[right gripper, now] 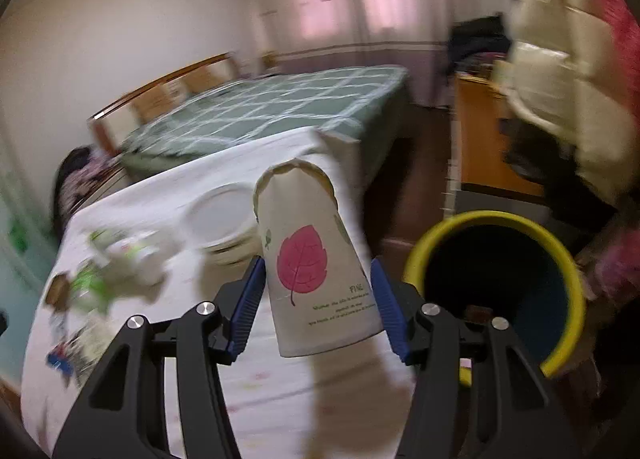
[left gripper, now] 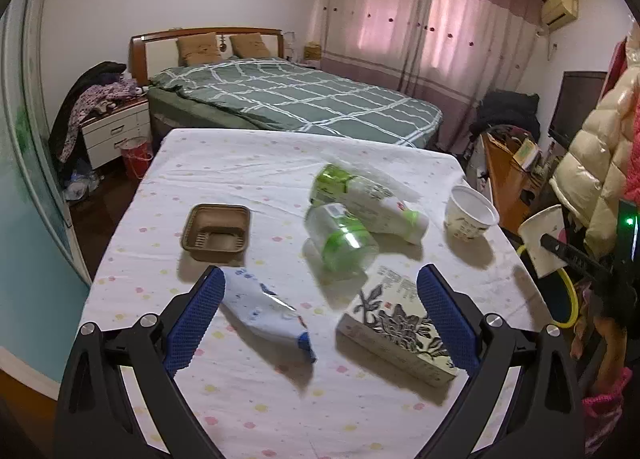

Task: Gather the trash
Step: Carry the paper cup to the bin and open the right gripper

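My right gripper (right gripper: pixel 317 263) is shut on a paper cup (right gripper: pixel 316 259) with a pink leaf print, held off the table's right edge beside a blue bin with a yellow rim (right gripper: pixel 496 219). The left wrist view shows that cup (left gripper: pixel 542 243) at the far right. My left gripper (left gripper: pixel 322 271) stands open above the table. A white and blue soft pack (left gripper: pixel 266 307) lies by its left finger, a flower-printed box (left gripper: pixel 396 323) by its right. Beyond lie a clear bottle (left gripper: pixel 342 241), a white bottle with green ends (left gripper: pixel 360 199), a white paper bowl (left gripper: pixel 470 215) and a brown tray (left gripper: pixel 216 233).
The table wears a white dotted cloth (left gripper: pixel 248 163). Behind it stands a bed with a green checked cover (left gripper: pixel 300 99). A wooden desk (left gripper: pixel 508 175) and hanging coats (left gripper: pixel 600 163) crowd the right side. A red basket (left gripper: pixel 136 157) sits on the floor at left.
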Tool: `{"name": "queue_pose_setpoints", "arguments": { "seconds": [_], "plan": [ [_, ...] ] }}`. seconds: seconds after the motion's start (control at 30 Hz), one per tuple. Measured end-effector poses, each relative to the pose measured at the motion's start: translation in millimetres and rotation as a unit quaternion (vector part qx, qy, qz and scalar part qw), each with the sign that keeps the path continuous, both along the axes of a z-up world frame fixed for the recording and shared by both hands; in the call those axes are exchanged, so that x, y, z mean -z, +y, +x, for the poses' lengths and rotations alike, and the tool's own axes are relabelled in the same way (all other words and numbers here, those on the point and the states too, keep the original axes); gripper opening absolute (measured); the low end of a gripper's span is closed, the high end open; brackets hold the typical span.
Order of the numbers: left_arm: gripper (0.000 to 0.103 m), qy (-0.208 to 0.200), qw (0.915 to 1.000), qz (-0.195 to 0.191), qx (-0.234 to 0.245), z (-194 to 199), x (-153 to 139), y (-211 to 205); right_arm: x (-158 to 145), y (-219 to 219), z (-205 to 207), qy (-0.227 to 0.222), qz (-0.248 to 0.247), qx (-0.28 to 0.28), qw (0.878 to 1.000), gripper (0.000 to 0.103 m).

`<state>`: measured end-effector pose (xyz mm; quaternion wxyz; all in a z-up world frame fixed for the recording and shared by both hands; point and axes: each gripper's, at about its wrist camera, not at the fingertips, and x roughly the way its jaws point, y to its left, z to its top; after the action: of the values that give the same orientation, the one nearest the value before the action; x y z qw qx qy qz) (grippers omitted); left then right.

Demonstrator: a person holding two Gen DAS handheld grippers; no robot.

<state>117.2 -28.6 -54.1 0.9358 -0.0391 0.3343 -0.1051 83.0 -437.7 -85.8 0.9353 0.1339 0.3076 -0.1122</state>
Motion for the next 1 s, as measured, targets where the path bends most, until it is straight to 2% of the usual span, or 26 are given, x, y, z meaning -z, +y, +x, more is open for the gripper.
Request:
{"name": "queue_pose_setpoints", "arguments": {
  "seconds": [0.17,0.47,0.57,0.77,1.0],
  "plan": [
    [0.095,0.009,0.9997,0.007,0.022,0,5,-18,13,-46,-7,0.014,-0.002,0.091,0.996,0.053],
    [0.095,0.027,0.9974,0.022,0.062,2,18,-49,37,-91,-9,0.040,0.004,0.181,0.983,0.055],
    [0.095,0.031,0.9967,0.026,0.070,3,20,-56,39,-97,-10,0.038,0.012,0.192,0.980,0.063],
    [0.095,0.040,0.9953,0.030,0.083,6,26,-64,36,-95,-10,0.033,-0.003,0.193,0.981,0.064],
    [0.095,0.056,0.9921,0.037,0.105,9,35,-75,36,-97,-11,0.031,0.001,0.192,0.981,0.065]
  ]
}}
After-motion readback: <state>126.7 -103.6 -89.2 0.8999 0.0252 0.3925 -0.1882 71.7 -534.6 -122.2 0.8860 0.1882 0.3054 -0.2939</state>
